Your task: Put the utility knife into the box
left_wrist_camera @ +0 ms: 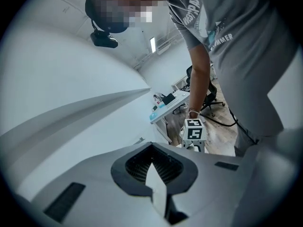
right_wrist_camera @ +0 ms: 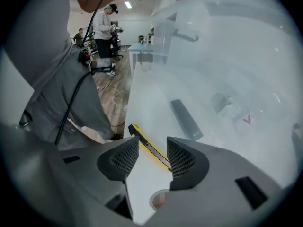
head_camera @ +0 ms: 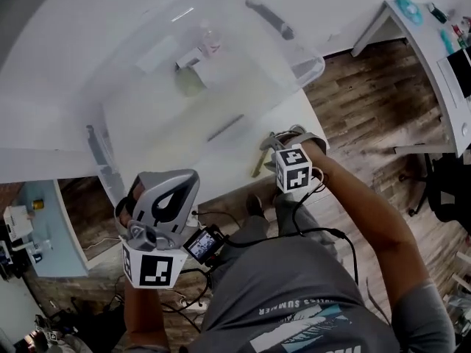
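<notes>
The yellow utility knife (right_wrist_camera: 147, 145) lies flat on the white table (head_camera: 243, 164) near its front edge, also visible in the head view (head_camera: 258, 165). My right gripper (right_wrist_camera: 152, 148) hangs over it, open, one jaw on each side of the knife and neither pad pressing on it. In the head view the right gripper (head_camera: 283, 140) sits just in front of the clear plastic box (head_camera: 305, 68). My left gripper (head_camera: 176, 186) is held off the table's front edge, jaws shut on nothing (left_wrist_camera: 152, 148).
Inside the clear box (right_wrist_camera: 227, 56) lie a dark flat bar (right_wrist_camera: 185, 119) and some small pale items (head_camera: 195, 57). A small round thing (right_wrist_camera: 158, 200) rests on the table under the right jaws. Cables hang by the person's body; other desks (head_camera: 434, 35) stand to the right.
</notes>
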A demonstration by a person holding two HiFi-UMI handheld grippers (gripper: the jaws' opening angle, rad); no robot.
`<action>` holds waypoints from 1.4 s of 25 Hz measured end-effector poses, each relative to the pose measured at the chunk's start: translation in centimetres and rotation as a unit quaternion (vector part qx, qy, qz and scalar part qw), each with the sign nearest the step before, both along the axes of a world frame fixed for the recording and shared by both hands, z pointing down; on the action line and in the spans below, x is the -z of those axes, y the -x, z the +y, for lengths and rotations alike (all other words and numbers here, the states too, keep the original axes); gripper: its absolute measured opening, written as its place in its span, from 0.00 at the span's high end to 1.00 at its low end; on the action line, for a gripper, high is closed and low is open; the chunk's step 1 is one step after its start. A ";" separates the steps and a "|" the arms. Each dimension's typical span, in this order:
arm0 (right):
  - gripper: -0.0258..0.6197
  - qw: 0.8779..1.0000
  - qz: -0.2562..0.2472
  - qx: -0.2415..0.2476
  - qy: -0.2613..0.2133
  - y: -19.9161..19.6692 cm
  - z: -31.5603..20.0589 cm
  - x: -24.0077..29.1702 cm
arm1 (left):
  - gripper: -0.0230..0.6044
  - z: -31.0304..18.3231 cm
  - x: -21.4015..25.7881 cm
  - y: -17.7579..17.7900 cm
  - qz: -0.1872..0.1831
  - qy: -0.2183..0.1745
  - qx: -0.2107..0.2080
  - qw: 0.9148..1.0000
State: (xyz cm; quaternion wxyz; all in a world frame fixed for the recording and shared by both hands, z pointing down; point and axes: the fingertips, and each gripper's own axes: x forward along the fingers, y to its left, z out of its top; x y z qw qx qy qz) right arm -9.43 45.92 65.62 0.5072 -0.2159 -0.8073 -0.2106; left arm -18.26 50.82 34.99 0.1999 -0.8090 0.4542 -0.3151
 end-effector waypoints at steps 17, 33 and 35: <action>0.77 0.976 0.132 0.170 0.039 -1.2 -0.1 -8.1 | 0.95 -1.5 -1.6 2.2 0.020 0.042 0.098 0.994; 0.77 0.981 -0.160 0.068 0.088 5.2 0.2 26.6 | 0.95 -0.9 -0.2 5.8 0.032 -0.011 0.115 0.993; 0.77 0.979 -0.185 0.045 0.074 7.3 -3.3 29.3 | 0.95 -0.6 0.1 6.4 0.037 -0.018 0.124 0.991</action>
